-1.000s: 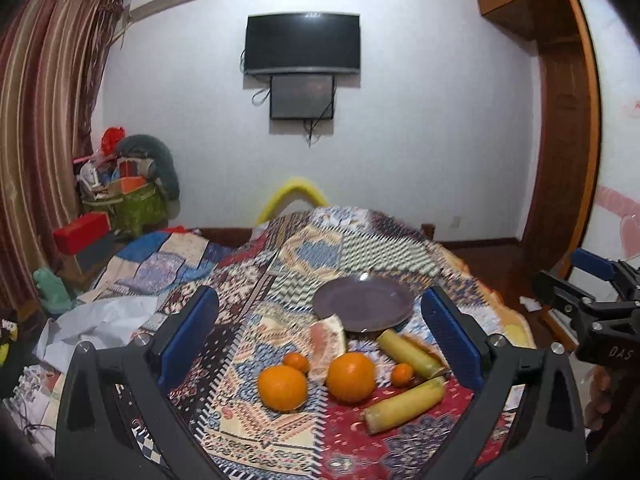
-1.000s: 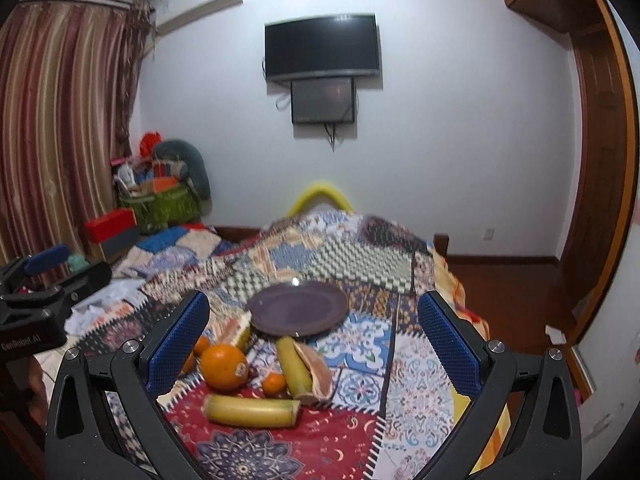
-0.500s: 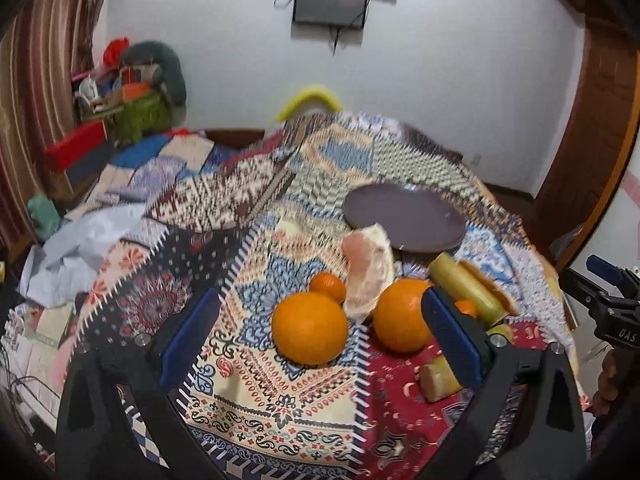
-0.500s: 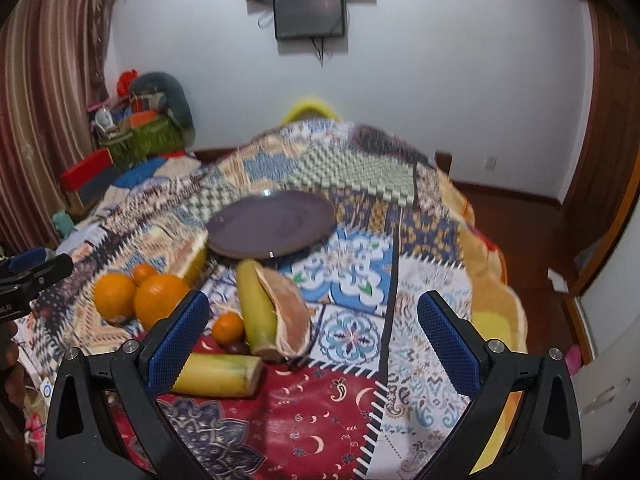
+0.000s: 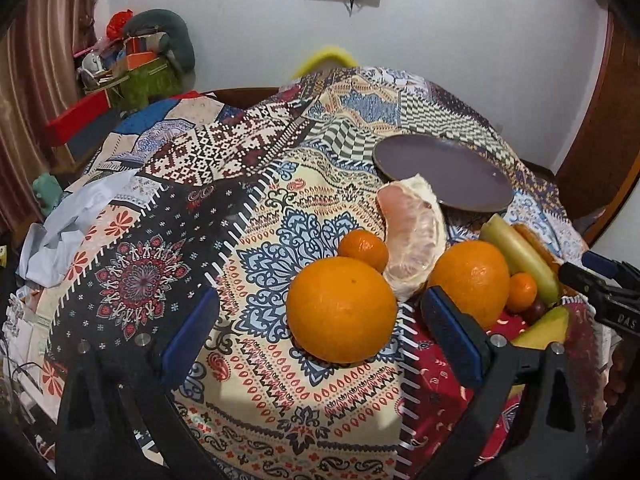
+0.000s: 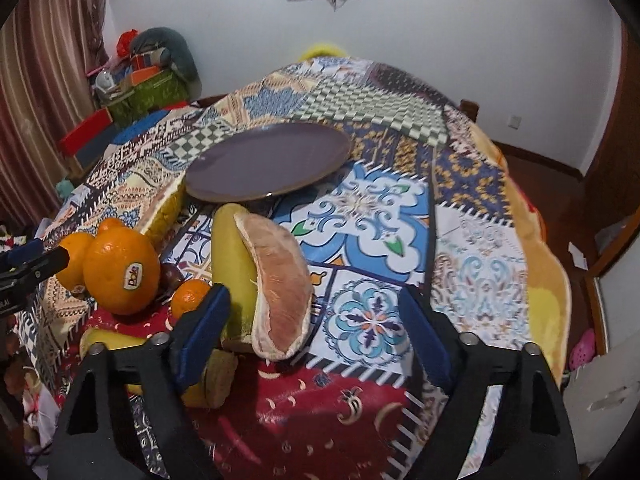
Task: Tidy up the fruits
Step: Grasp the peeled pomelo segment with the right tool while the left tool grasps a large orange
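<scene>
My left gripper (image 5: 318, 336) is open, low over the patterned cloth, with a large orange (image 5: 342, 310) between its jaws, untouched. A second large orange (image 5: 470, 282), a small mandarin (image 5: 363, 249), a pomelo wedge (image 5: 412, 236) and bamboo-like stalks (image 5: 518, 258) lie around it. My right gripper (image 6: 314, 328) is open, with another pomelo wedge (image 6: 280, 288) and a green stalk (image 6: 232, 256) between its jaws. The Dole orange (image 6: 120, 270) and a mandarin (image 6: 190, 298) lie to its left. The dark empty plate (image 6: 268, 162) sits beyond, and shows in the left wrist view (image 5: 442, 172).
The quilted table (image 6: 460, 240) drops off at the right toward a wooden floor and door (image 6: 612, 160). Clutter, boxes and a curtain (image 5: 36, 80) stand at the left. The right gripper's tip (image 5: 600, 280) shows at the left view's right edge.
Both grippers have moved forward and down toward the fruit. The left now straddles the near orange; the right now straddles the pomelo wedge. Nothing has been grasped.
</scene>
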A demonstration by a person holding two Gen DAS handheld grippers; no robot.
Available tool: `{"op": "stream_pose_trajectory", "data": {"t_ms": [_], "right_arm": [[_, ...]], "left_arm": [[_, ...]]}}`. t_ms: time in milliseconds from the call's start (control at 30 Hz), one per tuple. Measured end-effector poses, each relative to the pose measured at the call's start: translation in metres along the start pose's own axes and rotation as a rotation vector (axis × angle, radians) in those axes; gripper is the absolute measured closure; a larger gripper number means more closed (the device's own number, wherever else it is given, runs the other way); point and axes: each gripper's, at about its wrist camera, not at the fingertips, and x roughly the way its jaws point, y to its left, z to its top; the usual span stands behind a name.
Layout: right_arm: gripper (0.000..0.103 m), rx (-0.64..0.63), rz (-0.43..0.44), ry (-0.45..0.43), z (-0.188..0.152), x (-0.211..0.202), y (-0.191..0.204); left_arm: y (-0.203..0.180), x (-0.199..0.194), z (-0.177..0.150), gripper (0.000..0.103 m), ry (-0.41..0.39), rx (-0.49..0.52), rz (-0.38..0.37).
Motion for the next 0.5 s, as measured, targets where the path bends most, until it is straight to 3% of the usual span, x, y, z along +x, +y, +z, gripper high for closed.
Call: {"op": "stream_pose_trajectory", "data": {"t_ms": [200,267,433,500], "right_arm": [[0.035,0.019,0.039,-0.001,0.007,0.009,-0.004],[0.041,0.018,0.037,0.001,0.009,0.011,-0.005],[0.044,0.008,0.031,0.003,0.011,0.015,-0.009],[0.056,0.007,0.001,-0.003,0.012,0.014,-0.011]], "left_arm": [[0.002,0.016,-0.001,0.001,0.038,-0.003,-0.004],[0.004,0.020,-0.002,0.007,0.049,-0.009,-0.021],[0.006,0.029,-0.003,0.017,0.084,-0.027,-0.068],[0.005,0.028,-0.002,0.022,0.081,-0.018,-0.074]]}}
